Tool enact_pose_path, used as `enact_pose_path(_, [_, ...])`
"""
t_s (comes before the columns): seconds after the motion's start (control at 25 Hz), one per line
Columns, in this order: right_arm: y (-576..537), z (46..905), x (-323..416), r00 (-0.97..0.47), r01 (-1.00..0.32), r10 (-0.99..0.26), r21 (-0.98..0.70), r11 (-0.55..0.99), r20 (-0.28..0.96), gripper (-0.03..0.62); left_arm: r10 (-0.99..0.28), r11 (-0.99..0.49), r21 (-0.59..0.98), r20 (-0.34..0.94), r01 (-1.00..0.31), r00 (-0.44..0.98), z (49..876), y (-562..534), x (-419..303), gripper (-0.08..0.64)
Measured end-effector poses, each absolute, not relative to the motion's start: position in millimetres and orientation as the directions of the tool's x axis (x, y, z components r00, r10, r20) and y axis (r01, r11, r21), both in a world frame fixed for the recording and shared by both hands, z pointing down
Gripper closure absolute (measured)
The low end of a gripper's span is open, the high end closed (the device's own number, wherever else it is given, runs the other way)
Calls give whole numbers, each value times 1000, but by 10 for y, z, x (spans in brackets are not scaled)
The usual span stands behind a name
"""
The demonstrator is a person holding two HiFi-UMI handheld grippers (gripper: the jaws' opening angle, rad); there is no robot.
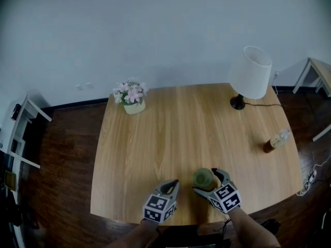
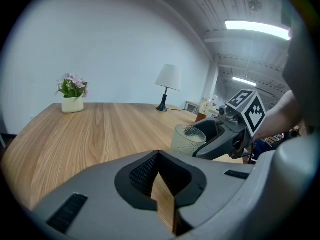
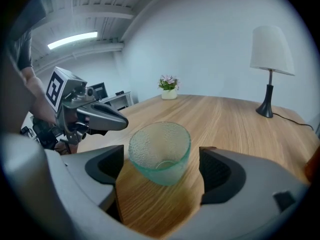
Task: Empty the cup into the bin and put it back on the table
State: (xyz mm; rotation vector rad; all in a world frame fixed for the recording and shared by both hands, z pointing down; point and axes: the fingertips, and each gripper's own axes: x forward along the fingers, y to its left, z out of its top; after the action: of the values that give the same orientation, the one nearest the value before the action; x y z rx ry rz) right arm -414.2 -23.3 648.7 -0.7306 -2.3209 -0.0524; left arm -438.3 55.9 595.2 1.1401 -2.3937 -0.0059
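Note:
A pale green dimpled glass cup stands upright on the wooden table, close to its near edge. In the right gripper view the cup looks empty. My right gripper is open around it, with a gap between each pad and the glass. From the head view the right gripper brackets the cup from the near right. My left gripper rests just left of the cup, its jaws shut on nothing. In the left gripper view the cup and the right gripper lie ahead to the right of the left gripper.
A white-shaded lamp stands at the far right of the table and a pot of pink flowers at the far left. A bottle lies near the right edge. White shelving stands on the dark floor to the left. No bin is in view.

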Motion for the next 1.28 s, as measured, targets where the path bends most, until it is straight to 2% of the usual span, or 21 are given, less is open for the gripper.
enact_pose_path(0.64, [-195, 6582, -4234, -637, 497, 457, -124, 859, 621, 114, -716, 679, 235, 421, -695, -557, 6042, 648, -4436, 566])
enact_pose_path(0.72, [-192, 6590, -4245, -638, 497, 451, -113, 860, 624, 141, -717, 678, 238, 423, -695, -554, 6047, 650, -4428, 566])
enact_pose_path(0.8, [-190, 6609, -4261, -641, 498, 445, -102, 861, 625, 141, -718, 676, 242, 426, -696, -550, 6054, 645, -4422, 566])
enact_pose_path(0.88, [-190, 6615, -4273, -650, 498, 438, -88, 863, 622, 192, -721, 673, 244, 426, -698, -546, 6051, 638, -4415, 566])
enact_pose_path(1.28, [-127, 6612, -4261, -666, 502, 442, -77, 861, 600, 196, -726, 668, 243, 423, -704, -542, 6029, 697, -4408, 566])
